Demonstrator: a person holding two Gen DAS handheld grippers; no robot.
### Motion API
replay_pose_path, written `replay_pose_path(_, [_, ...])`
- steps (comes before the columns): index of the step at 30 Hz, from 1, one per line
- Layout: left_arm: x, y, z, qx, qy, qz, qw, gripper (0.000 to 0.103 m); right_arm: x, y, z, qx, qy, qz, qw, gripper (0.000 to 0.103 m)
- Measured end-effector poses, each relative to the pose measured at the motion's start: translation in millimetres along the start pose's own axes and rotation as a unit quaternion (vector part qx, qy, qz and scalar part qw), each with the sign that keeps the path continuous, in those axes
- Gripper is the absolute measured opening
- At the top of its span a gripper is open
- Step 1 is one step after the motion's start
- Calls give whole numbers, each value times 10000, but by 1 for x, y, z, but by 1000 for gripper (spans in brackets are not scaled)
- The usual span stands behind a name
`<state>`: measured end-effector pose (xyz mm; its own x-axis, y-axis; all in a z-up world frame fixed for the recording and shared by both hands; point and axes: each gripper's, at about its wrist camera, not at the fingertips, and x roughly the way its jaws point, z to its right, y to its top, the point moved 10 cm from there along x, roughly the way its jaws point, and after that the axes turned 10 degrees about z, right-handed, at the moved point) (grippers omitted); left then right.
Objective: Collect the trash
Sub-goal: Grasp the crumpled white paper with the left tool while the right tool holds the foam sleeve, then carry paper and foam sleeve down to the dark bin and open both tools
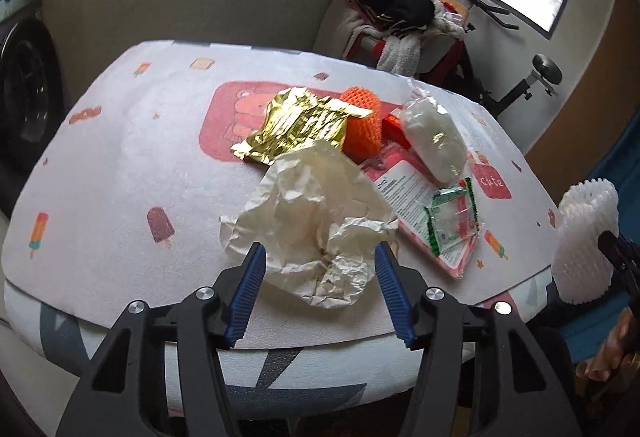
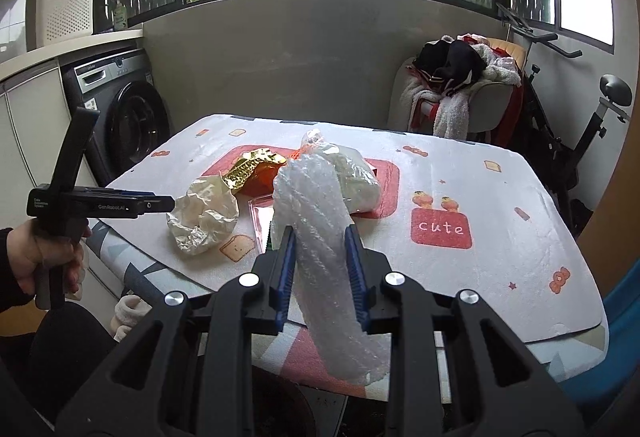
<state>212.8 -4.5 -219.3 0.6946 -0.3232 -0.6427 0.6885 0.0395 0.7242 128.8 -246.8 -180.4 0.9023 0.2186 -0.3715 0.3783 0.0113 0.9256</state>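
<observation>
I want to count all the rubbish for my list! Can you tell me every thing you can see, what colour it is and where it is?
crumpled paper: one, cream white, near table edge, between the left jaws
foil wrapper: one, gold, mid-table
foam net sleeve: one, orange, behind the foil
clear bag: one, white stuffing inside, right of the orange sleeve
flat packet: one, pink and white, under the bag
small wrapper: one, green-edged, on the packet
white foam sleeve: one, held above the table
table cover: one, white with pink pictures
washing machine: one, dark grey, far left
clothes pile: one, on a chair
left gripper: open
right gripper: shut on the sleeve
</observation>
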Motion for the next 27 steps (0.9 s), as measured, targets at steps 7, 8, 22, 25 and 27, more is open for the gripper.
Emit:
replay_pose_path(7, [35, -21, -34, -809, 213, -306, 9960, 64, 15, -14, 8, 70, -13, -184, 9998, 28])
replay_pose_path(8, [39, -22, -36, -885, 226, -328, 9953, 64, 17, -15, 9, 82, -15, -206, 9998, 28])
replay_pose_path(22, [36, -12, -14, 4, 24, -189, 9998, 21, 20, -18, 15, 105, -41, -253, 9996, 28])
replay_pose_path(25, [17, -9, -5, 343, -32, -98, 9994, 20, 14, -14, 11, 78, -23, -189, 9998, 28])
replay_pose_path(27, [2, -11, 3, 651, -81, -43, 9978, 19, 10, -11, 9, 64, -12, -145, 9999, 28])
